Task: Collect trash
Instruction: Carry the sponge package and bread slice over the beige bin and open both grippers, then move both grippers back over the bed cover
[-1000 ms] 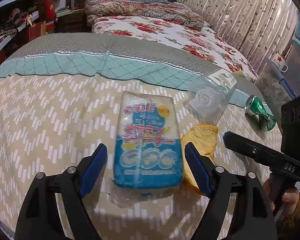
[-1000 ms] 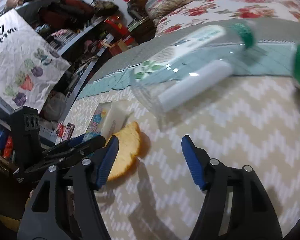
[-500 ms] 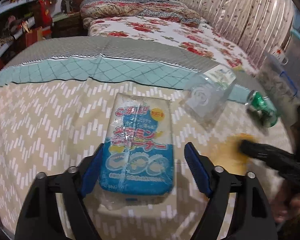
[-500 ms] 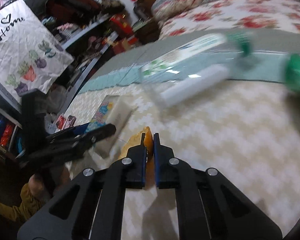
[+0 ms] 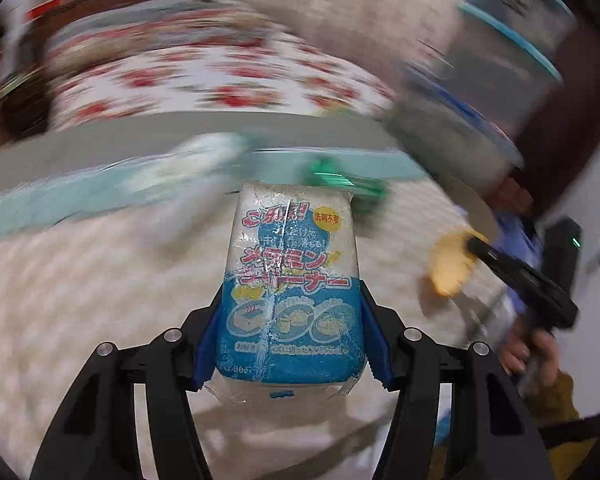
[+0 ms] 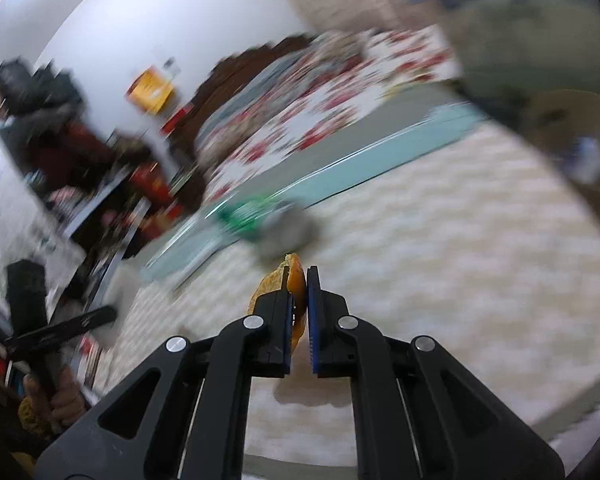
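Now that both jaws have closed, left gripper (image 5: 290,336) on the packet (image 5: 290,280), right gripper (image 6: 299,320) on the peel (image 6: 290,280), both leave the bed (image 5: 80,280) for the bin.

Packet (image 5: 290,280) and peel (image 6: 296,280) now lifted

Both wrist views angle down, close — sharing, seemingly, the bed (image 5: 100,280).

We see both fisheye views heavily motion-blurred under even indoor light; only the packet (image 5: 290,280) and each hand-held gripper stay sharp. Edges bow into dark corners, with soft shadows on the bed (image 6: 440,240).
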A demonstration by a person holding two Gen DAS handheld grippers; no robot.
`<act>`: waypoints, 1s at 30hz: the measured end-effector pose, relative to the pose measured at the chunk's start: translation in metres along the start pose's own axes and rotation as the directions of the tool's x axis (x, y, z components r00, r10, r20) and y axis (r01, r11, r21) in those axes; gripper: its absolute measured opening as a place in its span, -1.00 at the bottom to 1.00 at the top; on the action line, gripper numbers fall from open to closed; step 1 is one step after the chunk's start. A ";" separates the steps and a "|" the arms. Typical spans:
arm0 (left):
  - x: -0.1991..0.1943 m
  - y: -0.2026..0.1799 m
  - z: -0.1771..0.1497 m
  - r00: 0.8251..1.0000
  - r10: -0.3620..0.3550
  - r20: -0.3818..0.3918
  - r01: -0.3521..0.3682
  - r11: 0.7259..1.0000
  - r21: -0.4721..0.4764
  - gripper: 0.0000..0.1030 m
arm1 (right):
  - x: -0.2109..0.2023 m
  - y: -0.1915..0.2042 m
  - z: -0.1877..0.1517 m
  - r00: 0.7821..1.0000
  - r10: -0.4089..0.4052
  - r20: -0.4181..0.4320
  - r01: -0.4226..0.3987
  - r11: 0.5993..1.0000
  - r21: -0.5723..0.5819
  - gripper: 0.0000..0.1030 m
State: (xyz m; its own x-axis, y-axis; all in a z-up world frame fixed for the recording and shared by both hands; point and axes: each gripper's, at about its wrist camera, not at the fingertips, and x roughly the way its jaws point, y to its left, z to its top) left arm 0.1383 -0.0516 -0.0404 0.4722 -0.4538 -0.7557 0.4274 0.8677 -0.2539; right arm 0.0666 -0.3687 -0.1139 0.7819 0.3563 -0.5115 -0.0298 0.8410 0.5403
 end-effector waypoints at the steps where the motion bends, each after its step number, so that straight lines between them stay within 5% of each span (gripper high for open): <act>1: 0.013 -0.023 0.013 1.000 -0.027 -0.017 0.028 0.999 0.047 0.10 | -0.011 -0.017 0.005 0.999 -0.024 0.028 0.023 0.999 0.025 -0.84; 7: 0.092 -0.171 0.083 0.981 -0.185 -0.062 0.195 0.935 0.296 0.11 | -0.078 -0.114 0.039 0.961 -0.210 0.179 0.185 0.972 0.145 -0.84; 15: 0.222 -0.308 0.143 0.943 -0.267 -0.198 0.325 0.870 0.372 0.12 | -0.103 -0.206 0.090 0.900 -0.367 0.237 0.316 0.921 0.229 -0.84; 21: 0.288 -0.341 0.149 0.936 -0.247 -0.252 0.326 0.881 0.344 0.15 | -0.080 -0.229 0.108 0.896 -0.395 0.202 0.358 0.913 0.196 -0.76; 24: 0.317 -0.348 0.150 0.942 -0.211 -0.263 0.293 0.897 0.331 0.39 | -0.067 -0.237 0.112 0.904 -0.396 0.160 0.364 0.911 0.193 -0.75; 27: 0.322 -0.343 0.149 0.937 -0.212 -0.277 0.296 0.904 0.308 0.40 | -0.063 -0.246 0.113 0.911 -0.383 0.151 0.348 0.913 0.215 -0.70; 28: 0.321 -0.341 0.149 0.936 -0.218 -0.277 0.301 0.903 0.305 0.40 | -0.063 -0.247 0.112 0.913 -0.377 0.153 0.341 0.914 0.219 -0.53; 30: 0.311 -0.338 0.148 0.937 -0.219 -0.271 0.301 0.901 0.314 0.41 | -0.065 -0.245 0.111 0.908 -0.381 0.172 0.340 0.913 0.226 0.34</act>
State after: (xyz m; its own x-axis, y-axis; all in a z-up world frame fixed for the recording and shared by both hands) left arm 0.2548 -0.5155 -0.1004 0.1401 -0.5604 -0.8163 0.7689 0.5810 -0.2669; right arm 0.0922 -0.6425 -0.1391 0.8288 -0.0667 -0.5556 0.3795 0.7967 0.4704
